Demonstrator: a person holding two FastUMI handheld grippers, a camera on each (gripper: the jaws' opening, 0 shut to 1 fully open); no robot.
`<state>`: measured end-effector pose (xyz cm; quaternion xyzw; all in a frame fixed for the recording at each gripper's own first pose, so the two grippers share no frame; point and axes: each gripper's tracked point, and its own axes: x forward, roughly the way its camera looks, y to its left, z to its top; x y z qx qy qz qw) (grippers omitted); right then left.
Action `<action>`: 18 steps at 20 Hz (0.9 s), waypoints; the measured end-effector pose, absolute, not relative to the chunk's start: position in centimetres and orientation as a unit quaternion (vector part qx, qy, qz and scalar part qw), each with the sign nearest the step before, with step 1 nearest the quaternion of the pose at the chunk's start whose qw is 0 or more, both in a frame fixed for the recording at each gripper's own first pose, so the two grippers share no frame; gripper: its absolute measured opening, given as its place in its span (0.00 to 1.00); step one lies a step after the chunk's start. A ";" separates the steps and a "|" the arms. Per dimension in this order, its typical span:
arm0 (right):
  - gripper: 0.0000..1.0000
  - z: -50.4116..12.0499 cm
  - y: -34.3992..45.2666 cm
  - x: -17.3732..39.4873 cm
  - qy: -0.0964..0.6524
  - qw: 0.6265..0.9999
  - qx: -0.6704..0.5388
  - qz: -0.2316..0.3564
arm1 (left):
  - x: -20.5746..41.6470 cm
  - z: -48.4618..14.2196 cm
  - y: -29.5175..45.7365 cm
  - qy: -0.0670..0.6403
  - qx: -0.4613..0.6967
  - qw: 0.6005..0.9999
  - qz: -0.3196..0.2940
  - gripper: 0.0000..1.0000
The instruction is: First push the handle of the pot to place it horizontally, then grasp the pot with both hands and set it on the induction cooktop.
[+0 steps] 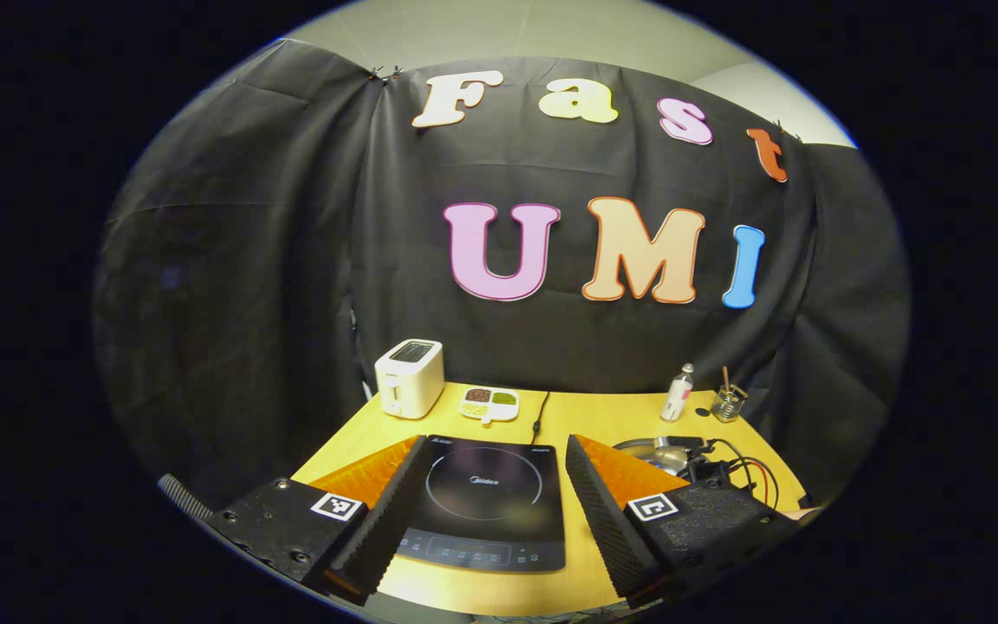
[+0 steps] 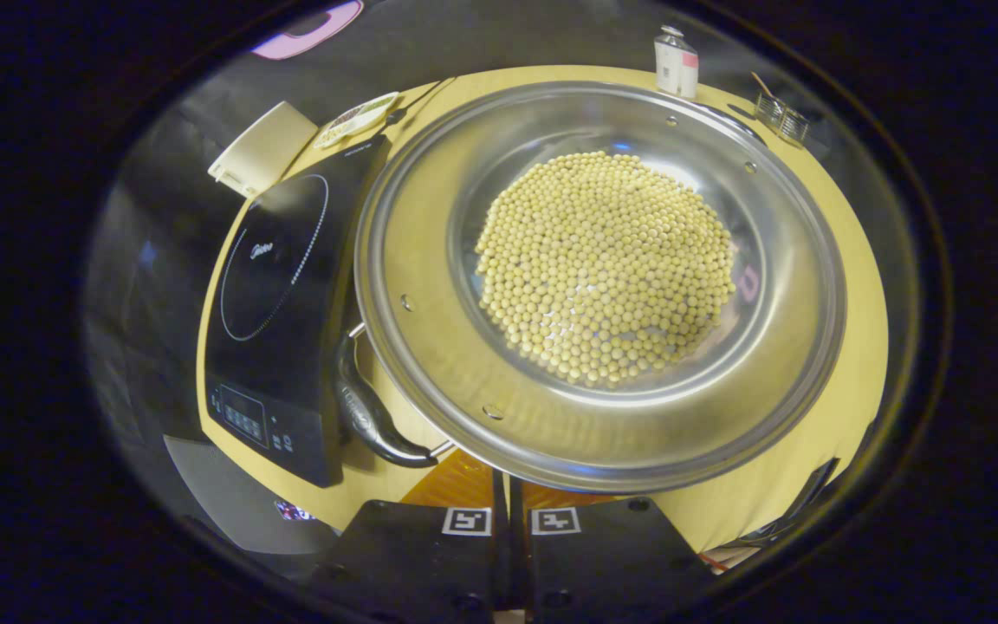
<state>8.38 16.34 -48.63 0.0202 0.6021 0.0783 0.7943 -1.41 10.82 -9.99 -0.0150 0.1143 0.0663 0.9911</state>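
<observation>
On the wooden table [image 1: 482,598], left gripper view: induction cooktop [image 1: 486,511] lies flat between the spread fingers of the left gripper [image 1: 489,485], jaws released wide, holding nothing. Control strip of the cooktop faces the near table edge. Behind it, against the booth cloth: white toaster [image 1: 410,377], a divided dish [image 1: 489,405] with dark, green and pale fillings in separate compartments, a small bottle [image 1: 677,393], and a glass holder [image 1: 729,404] with a stick standing in it. Part of the pot and some cables show at right, behind the right-hand finger.

Right gripper view, looking down: steel pot [image 2: 430,347] sits on the table just beside the cooktop [image 2: 278,312], its rim overlapping that unit's right edge in this view; not on the cooking ring. Pot holds a layer of pale round beans [image 2: 605,264], heaped in the middle of the bottom, bare metal around them. Dark pot handle [image 2: 369,407] hangs at the rim's lower-left, between pot and cooktop; its long axis runs along the cooktop's edge.

Right gripper [image 2: 509,490] jaws are drawn close together at the pot's near rim; whether they pinch the rim, cannot tell. Bottle [image 2: 677,62] and glass holder [image 2: 780,113] stand beyond the pot.
</observation>
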 end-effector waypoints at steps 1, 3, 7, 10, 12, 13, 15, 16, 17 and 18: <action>0.02 -48.7 17.0 8.6 0.600 0.795 0.031 0.079 | -1.8 -10.2 11.3 0.116 -0.017 0.990 0.074 0.96; 0.02 -48.6 18.0 9.2 0.597 0.798 0.043 0.078 | -2.4 -10.7 12.1 0.119 -0.024 0.989 0.085 0.96; 0.00 -48.5 19.6 10.8 0.583 0.807 0.074 0.063 | -3.3 -11.5 13.4 0.127 -0.031 0.987 0.097 0.96; 0.00 -48.1 20.9 12.1 0.566 0.817 0.095 0.047 | -3.7 -11.8 14.0 0.132 -0.027 0.985 0.104 0.95; 0.03 -48.1 22.0 13.1 0.559 0.821 0.113 0.040 | -3.9 -11.9 14.2 0.134 -0.030 0.985 0.104 0.96; 0.00 -48.4 22.8 13.7 0.556 0.821 0.122 0.038 | -4.0 -12.1 14.2 0.135 -0.032 0.985 0.103 0.96; 0.00 -48.3 24.0 14.6 0.552 0.823 0.131 0.036 | -4.3 -12.4 14.2 0.137 -0.033 0.985 0.101 0.99; 0.03 -48.3 24.4 15.3 0.548 0.825 0.133 0.035 | -4.5 -12.5 14.3 0.139 -0.034 0.985 0.099 0.96; 0.00 -48.2 24.7 16.0 0.540 0.830 0.133 0.032 | -4.5 -12.8 14.2 0.141 -0.035 0.985 0.096 0.96; 0.00 -48.1 25.1 16.7 0.531 0.836 0.134 0.029 | -4.6 -13.1 14.2 0.145 -0.035 0.984 0.093 0.96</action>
